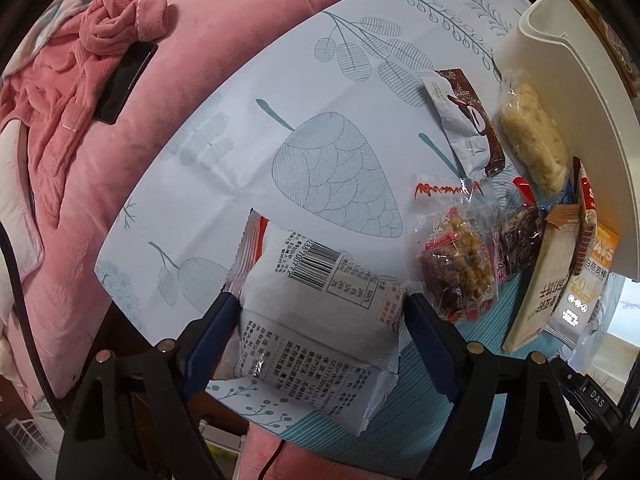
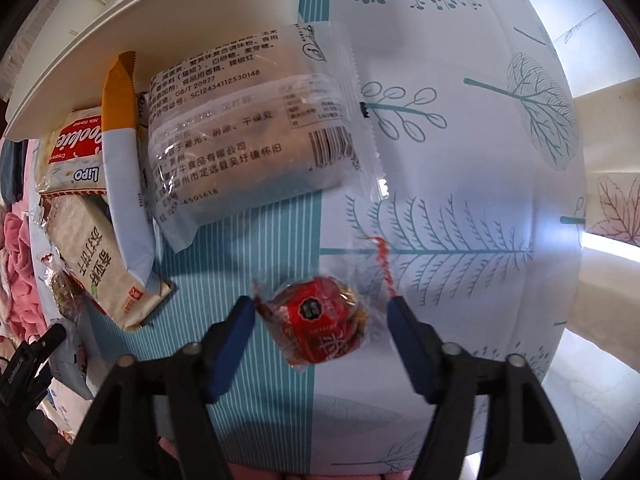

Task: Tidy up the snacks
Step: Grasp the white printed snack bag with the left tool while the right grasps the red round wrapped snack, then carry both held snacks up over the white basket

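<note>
White plastic bin (image 1: 576, 92) stands on the tabletop (image 1: 248, 128), contents hidden; snacks (image 1: 460, 268) lie beside it. Left tongs (image 1: 320, 304) pinch a white packet (image 1: 320, 320); right tongs (image 2: 322, 308) straddle a red candy (image 2: 320, 320), apart.

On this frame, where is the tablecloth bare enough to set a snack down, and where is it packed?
Free: the leaf-print cloth between the pink quilt and the brown-and-white wrapper; also the cloth right of the clear barcode packet, above the red snack. Crowded: the wrapped snacks bunched against the white bin.
</note>
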A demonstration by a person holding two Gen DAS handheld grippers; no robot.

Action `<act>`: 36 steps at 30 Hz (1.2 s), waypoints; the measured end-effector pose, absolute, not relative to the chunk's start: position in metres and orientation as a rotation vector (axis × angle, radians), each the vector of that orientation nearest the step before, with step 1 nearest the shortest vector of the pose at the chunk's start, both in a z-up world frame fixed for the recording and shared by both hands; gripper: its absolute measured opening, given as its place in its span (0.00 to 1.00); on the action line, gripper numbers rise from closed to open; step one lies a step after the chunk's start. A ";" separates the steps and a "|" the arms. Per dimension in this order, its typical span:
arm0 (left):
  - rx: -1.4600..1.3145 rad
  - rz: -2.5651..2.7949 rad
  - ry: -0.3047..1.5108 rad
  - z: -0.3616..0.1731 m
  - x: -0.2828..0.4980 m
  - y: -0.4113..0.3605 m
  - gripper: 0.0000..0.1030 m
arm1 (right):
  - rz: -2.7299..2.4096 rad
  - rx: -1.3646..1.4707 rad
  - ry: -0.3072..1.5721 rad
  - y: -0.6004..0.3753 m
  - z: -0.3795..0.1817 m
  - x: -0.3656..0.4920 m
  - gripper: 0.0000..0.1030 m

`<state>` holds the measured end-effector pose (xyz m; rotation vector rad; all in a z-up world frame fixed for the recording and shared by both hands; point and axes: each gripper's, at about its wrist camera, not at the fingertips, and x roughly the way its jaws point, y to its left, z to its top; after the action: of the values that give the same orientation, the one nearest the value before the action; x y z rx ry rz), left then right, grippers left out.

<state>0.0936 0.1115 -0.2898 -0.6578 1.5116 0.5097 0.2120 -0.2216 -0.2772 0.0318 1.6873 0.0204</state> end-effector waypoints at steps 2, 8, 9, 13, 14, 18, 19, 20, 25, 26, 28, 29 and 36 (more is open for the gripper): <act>-0.669 0.506 1.508 -0.289 0.092 0.113 0.79 | 0.017 0.032 1.682 -0.219 -0.278 0.215 0.60; -0.670 0.506 1.514 -0.287 0.089 0.115 0.69 | 0.022 0.033 1.655 -0.212 -0.272 0.216 0.53; -0.683 0.505 1.515 -0.286 0.088 0.116 0.67 | 0.025 0.043 1.657 -0.212 -0.273 0.216 0.52; -0.760 0.487 1.519 -0.285 0.081 0.120 0.64 | 0.019 0.095 1.668 -0.220 -0.273 0.214 0.52; -0.757 0.486 1.524 -0.284 0.080 0.119 0.63 | 0.016 0.104 1.672 -0.221 -0.273 0.213 0.52; -0.743 0.475 1.529 -0.275 0.075 0.113 0.63 | 0.011 0.161 1.675 -0.228 -0.269 0.212 0.52; -0.739 0.468 1.525 -0.270 0.074 0.111 0.63 | 0.010 0.174 1.672 -0.231 -0.265 0.210 0.52; -0.734 0.463 1.522 -0.266 0.072 0.109 0.63 | 0.010 0.184 1.669 -0.232 -0.264 0.209 0.52; -0.728 0.412 1.504 -0.233 0.069 0.100 0.63 | -0.003 0.262 1.655 -0.247 -0.247 0.199 0.52; -0.714 0.395 1.495 -0.222 0.069 0.096 0.63 | -0.004 0.272 1.648 -0.253 -0.243 0.196 0.52; -0.690 0.366 1.483 -0.205 0.070 0.088 0.63 | -0.011 0.299 1.625 -0.257 -0.232 0.192 0.52; -0.677 0.347 1.474 -0.195 0.070 0.084 0.63 | -0.013 0.311 1.616 -0.260 -0.228 0.189 0.52; -0.571 0.218 1.432 -0.133 0.082 0.058 0.63 | 0.007 0.421 1.513 -0.275 -0.194 0.184 0.52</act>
<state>0.0819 0.0579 -0.1330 -0.5708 1.4318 0.2185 0.1838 -0.2751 -0.1941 0.4213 1.5126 0.0071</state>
